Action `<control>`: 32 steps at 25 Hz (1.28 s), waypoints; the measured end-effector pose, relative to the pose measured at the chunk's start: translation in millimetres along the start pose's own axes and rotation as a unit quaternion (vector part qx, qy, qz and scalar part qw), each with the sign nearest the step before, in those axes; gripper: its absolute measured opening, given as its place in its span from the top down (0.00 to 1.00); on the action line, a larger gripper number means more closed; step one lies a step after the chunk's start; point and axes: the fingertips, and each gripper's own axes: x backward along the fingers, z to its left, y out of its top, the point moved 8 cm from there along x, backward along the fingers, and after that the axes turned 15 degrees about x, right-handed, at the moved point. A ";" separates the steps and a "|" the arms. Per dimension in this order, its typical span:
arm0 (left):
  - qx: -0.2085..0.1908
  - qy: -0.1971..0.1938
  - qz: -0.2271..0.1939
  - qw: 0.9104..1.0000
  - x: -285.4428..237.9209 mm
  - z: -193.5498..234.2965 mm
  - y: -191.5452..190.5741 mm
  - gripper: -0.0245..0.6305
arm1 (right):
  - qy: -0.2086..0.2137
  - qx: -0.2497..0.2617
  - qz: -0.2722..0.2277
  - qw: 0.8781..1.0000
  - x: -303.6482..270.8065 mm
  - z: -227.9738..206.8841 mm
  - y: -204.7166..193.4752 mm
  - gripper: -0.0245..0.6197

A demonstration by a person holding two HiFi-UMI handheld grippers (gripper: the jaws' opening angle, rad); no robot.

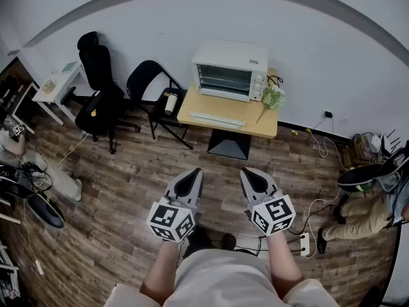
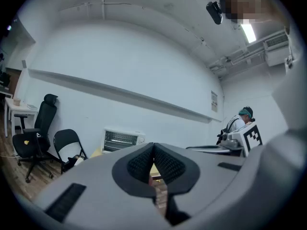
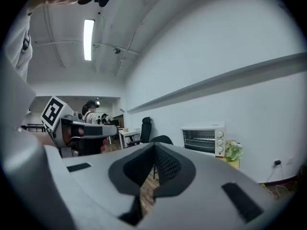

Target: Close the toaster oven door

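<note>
I hold both grippers low in front of me, side by side over a brown wood-plank floor (image 1: 128, 190), both pointing at the far wall. The left gripper (image 1: 192, 173) has its two dark ribbed fingers (image 2: 139, 163) pressed together at the tips, with nothing between them. The right gripper (image 1: 249, 173) is the same: its fingers (image 3: 168, 166) meet at the tips and pinch nothing.

The toaster oven (image 1: 230, 70) is white and stands well ahead of both grippers, on a small light-wood table (image 1: 262, 125) against the white wall. It is out of contact with either pair of fingers, with open floor between us. In the head view it sits almost centred beyond the gap between the two grippers. In the left gripper view it shows just left of the fingertips; in the right gripper view it lies to their right. Its front shows wire racks inside, and a pale flat panel (image 1: 217, 119) lies on the table just before it, seemingly the door dropped open.

A green plant (image 1: 273, 98) rests beside the oven's right end. A black folding chair (image 1: 150, 82) and a black office chair (image 1: 96, 88) stand left of the table.
</note>
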 end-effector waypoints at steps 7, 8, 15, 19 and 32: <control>-0.002 -0.002 0.006 1.000 -8.7 -17.0 -10.6 0.95 | 0.004 0.005 -0.003 1.000 14.7 -3.9 -2.5 0.96; -0.002 0.000 0.004 1.000 -9.8 -18.6 -11.1 0.95 | 0.003 0.006 -0.002 1.000 16.4 -4.7 -2.9 0.96; 0.003 0.006 -0.006 1.000 -17.1 -30.4 -15.0 0.95 | 0.005 0.017 -0.003 1.000 25.3 -11.1 -6.0 0.96; 0.012 0.011 -0.012 1.000 -17.1 -36.0 -19.9 0.95 | 0.016 0.017 -0.001 1.000 28.4 -10.9 -11.4 0.96; 0.013 0.025 -0.001 1.000 -17.6 -27.5 -26.5 0.95 | 0.008 0.010 0.010 1.000 23.9 -18.3 -24.0 0.96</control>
